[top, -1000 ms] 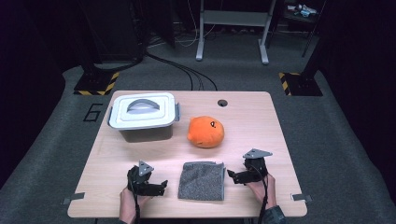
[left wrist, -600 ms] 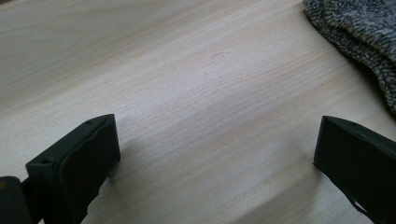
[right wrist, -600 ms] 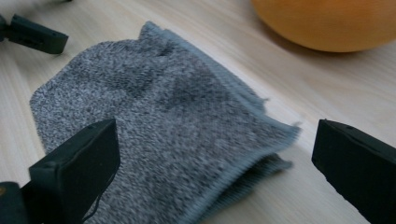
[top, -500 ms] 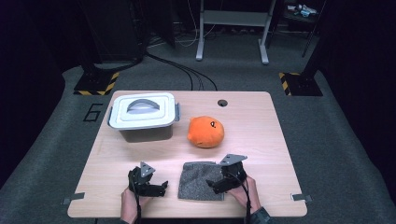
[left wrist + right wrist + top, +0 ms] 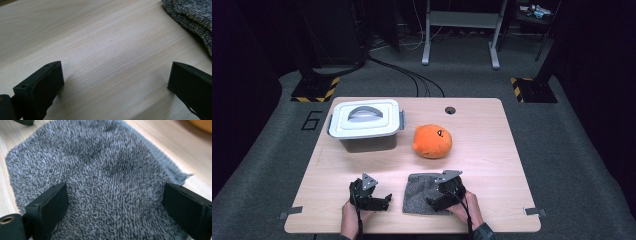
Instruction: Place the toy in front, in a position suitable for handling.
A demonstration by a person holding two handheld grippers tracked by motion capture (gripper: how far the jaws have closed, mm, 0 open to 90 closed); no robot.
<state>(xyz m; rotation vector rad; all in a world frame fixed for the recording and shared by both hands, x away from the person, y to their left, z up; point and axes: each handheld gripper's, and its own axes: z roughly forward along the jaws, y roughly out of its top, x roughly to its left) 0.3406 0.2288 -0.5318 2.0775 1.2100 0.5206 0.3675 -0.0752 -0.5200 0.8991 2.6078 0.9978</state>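
A grey knitted cloth [image 5: 419, 192] lies flat near the table's front edge. My right gripper [image 5: 435, 203] sits low over the cloth's right half and points left. Its jaws stand wide apart and have just been closing a little. In the right gripper view the cloth [image 5: 100, 170] spreads under and between the jaws of the right gripper [image 5: 115, 202], and the pads do not pinch it. My left gripper [image 5: 383, 202] rests open on bare wood just left of the cloth. The left gripper view has the left gripper [image 5: 116, 80] over bare wood, with the cloth's edge [image 5: 192, 15] at the upper right.
An orange plush toy [image 5: 432, 141] sits behind the cloth at mid-table. A grey box with a white handled lid [image 5: 365, 122] stands at the back left. A small round hole [image 5: 450, 110] marks the table's far edge. Dark floor surrounds the table.
My right gripper has moved left from the bare wood beside the cloth onto the cloth's right half. The left gripper has stayed where it was.
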